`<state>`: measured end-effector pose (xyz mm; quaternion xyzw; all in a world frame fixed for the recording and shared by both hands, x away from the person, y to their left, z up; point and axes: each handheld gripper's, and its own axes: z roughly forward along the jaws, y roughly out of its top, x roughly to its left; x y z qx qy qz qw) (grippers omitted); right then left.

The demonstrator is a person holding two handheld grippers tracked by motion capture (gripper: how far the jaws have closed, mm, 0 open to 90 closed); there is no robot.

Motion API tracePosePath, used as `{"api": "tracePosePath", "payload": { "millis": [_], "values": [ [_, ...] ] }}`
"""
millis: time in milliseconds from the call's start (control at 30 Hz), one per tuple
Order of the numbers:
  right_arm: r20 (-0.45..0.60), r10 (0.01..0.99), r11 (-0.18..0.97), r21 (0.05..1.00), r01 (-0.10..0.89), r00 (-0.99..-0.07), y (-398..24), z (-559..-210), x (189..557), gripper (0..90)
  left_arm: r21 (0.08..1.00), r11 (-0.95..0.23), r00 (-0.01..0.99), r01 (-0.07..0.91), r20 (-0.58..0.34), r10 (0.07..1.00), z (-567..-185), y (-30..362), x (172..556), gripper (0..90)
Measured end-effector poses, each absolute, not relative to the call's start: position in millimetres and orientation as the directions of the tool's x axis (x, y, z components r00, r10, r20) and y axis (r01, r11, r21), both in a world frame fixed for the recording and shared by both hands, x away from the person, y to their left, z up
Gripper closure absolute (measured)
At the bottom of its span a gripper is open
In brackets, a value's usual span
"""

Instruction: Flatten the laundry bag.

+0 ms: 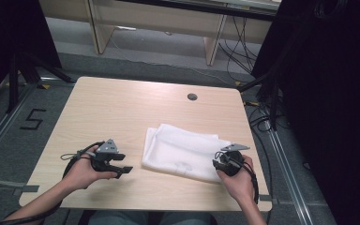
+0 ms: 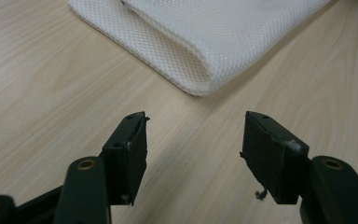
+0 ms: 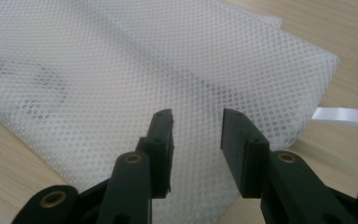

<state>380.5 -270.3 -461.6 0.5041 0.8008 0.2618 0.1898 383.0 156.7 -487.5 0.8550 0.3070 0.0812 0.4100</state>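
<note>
A folded white mesh cloth [image 1: 183, 152] lies on the wooden table [image 1: 122, 108], in the near right part of the surface, closer to the near edge than to the far one. Its right end reaches close to the right edge of the table. A small white ribbon loop [image 3: 342, 116] comes out from one side of the cloth and lies flat on the wood.

The left gripper [image 1: 122, 166] is held by the left hand [image 1: 84, 171] near the near left corner of the table. It points toward the cloth, but stays apart from it. Its jaws stand wide open with only bare wood between them, and the folded corner of the cloth is just ahead of the tips.

The right gripper [image 3: 196, 122] is held by the right hand [image 1: 239, 180] at the near right end of the cloth. Its jaws are partly open above the mesh and they grip nothing; the cloth shows in the gap between them
</note>
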Motion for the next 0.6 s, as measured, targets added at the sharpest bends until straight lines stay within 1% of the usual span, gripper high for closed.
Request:
{"api": "tracePosePath", "payload": {
  "millis": [67, 100, 133, 167, 200, 233, 300, 333, 367, 400, 433, 500, 533, 567, 600],
  "values": [
    [-0.039, 0.907, 0.354, 0.609, 0.710, -0.419, -272, -463, 381, 64.8, 0.738, -0.491, 0.802, 0.463, -0.113, 0.587, -491, 156, 387, 40.4],
    [-0.023, 0.909, 0.344, 0.607, 0.716, -0.417, -274, -465, 381, 65.3, 0.739, -0.463, 0.785, 0.490, -0.143, 0.603, -493, 154, 387, 42.1],
    [-0.023, 0.909, 0.344, 0.607, 0.716, -0.417, -274, -465, 381, 65.3, 0.734, -0.487, 0.796, 0.474, -0.121, 0.593, -493, 156, 389, 42.1],
    [-0.026, 0.910, 0.343, 0.606, 0.718, -0.413, -276, -465, 381, 65.6, 0.739, -0.455, 0.777, 0.497, -0.146, 0.612, -495, 154, 389, 42.9],
    [-0.014, 0.912, 0.332, 0.611, 0.719, -0.409, -277, -465, 381, 66.2, 0.732, -0.475, 0.784, 0.490, -0.131, 0.607, -494, 155, 391, 43.7],
    [-0.010, 0.917, 0.321, 0.614, 0.721, -0.400, -279, -463, 380, 67.7, 0.741, -0.449, 0.775, 0.499, -0.149, 0.614, -496, 154, 391, 45.2],
    [-0.013, 0.918, 0.321, 0.613, 0.722, -0.397, -280, -462, 380, 68.7, 0.744, -0.453, 0.777, 0.492, -0.140, 0.613, -496, 154, 392, 46.0],
    [-0.013, 0.917, 0.322, 0.613, 0.722, -0.398, -281, -461, 379, 71.1, 0.746, -0.461, 0.784, 0.480, -0.128, 0.607, -496, 154, 392, 47.0],
    [-0.010, 0.920, 0.317, 0.610, 0.726, -0.392, -281, -460, 379, 74.7, 0.744, -0.457, 0.779, 0.488, -0.135, 0.612, -497, 154, 392, 48.6],
    [-0.007, 0.920, 0.315, 0.609, 0.728, -0.392, -281, -459, 378, 78.2, 0.735, -0.482, 0.789, 0.478, -0.117, 0.604, -496, 156, 392, 50.4],
    [-0.003, 0.921, 0.312, 0.603, 0.734, -0.389, -281, -456, 378, 81.8, 0.742, -0.473, 0.790, 0.475, -0.123, 0.600, -497, 156, 391, 53.1],
    [-0.001, 0.922, 0.310, 0.597, 0.740, -0.386, -281, -452, 376, 84.7, 0.736, -0.492, 0.800, 0.464, -0.110, 0.589, -494, 159, 390, 60.5],
    [-0.005, 0.925, 0.311, 0.584, 0.749, -0.380, -280, -449, 374, 87.2, 0.745, -0.481, 0.800, 0.463, -0.118, 0.588, -494, 159, 390, 64.3],
    [-0.005, 0.923, 0.314, 0.585, 0.748, -0.384, -281, -449, 373, 88.6, 0.746, -0.473, 0.796, 0.469, -0.125, 0.593, -492, 159, 389, 66.0],
    [0.008, 0.932, 0.294, 0.571, 0.766, -0.363, -282, -448, 370, 90.0, 0.749, -0.469, 0.797, 0.467, -0.126, 0.591, -491, 159, 388, 68.2]
  ]
}}
